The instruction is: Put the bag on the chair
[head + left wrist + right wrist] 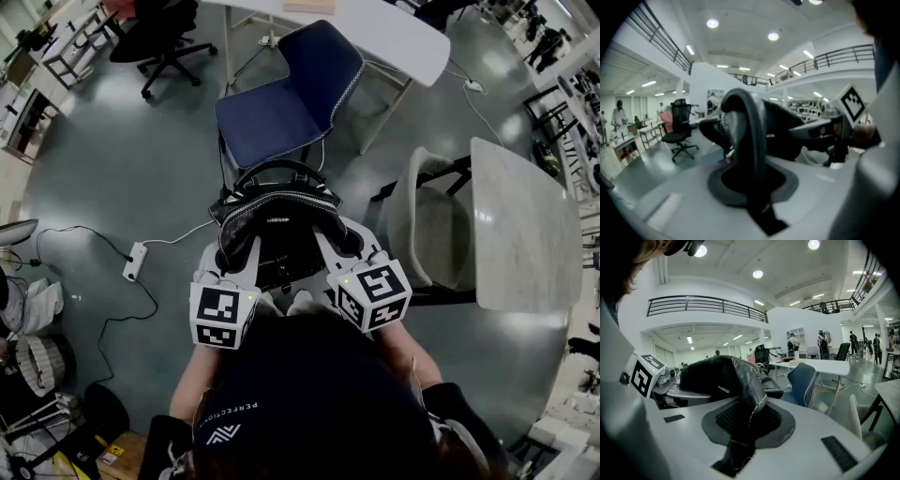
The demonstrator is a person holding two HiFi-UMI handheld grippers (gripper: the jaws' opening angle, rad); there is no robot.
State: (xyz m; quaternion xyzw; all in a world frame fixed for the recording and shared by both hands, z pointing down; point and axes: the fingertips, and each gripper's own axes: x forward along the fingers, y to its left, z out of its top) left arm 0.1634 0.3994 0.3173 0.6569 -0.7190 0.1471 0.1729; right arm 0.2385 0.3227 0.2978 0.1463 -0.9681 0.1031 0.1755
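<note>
Tables edge the grey floor (112, 169): a white table (394, 33) at 1 o'clock of the person, a marbled table (520, 225) at 3 o'clock. At 12 o'clock stands the blue chair (281, 112). The black bag (281, 220) hangs just short of its seat, carried between both tools. The left gripper (752, 187) has its jaws pinching a dark strap, and the right gripper (740, 427) has its jaws pinching the bag's stitched leather edge.

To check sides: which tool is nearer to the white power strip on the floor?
Left. The left tool holds the black bag on the side toward the power strip; the right tool holds the bag's far side.
</note>
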